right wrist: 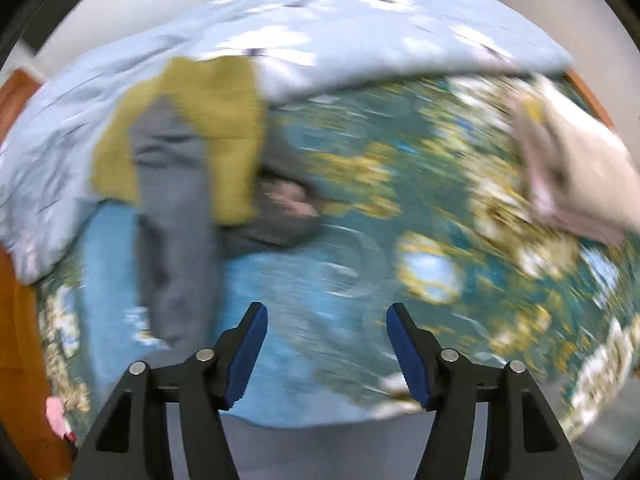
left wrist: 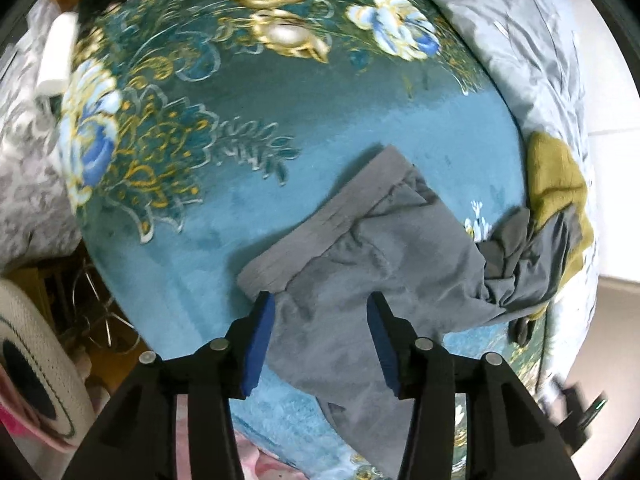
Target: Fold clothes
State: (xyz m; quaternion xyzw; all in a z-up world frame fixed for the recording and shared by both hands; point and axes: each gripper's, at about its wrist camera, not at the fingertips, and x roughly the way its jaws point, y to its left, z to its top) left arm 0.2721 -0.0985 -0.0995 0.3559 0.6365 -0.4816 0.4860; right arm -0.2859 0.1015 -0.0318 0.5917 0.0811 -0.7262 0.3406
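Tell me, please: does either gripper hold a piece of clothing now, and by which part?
Nothing is held. The left gripper is open above the grey garment, its pads clear of the cloth. The right gripper is open too, nothing between its fingers.

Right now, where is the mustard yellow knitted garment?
In the left wrist view the mustard yellow knitted garment lies at the right edge of the teal floral blanket, against the pale quilt, partly under dark grey clothes.

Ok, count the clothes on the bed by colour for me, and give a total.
Light grey: 1, the folded garment lying flat on the teal floral blanket.
Dark grey: 1, the crumpled piece.
Mustard yellow: 1, the garment under that crumpled piece.
Total: 3
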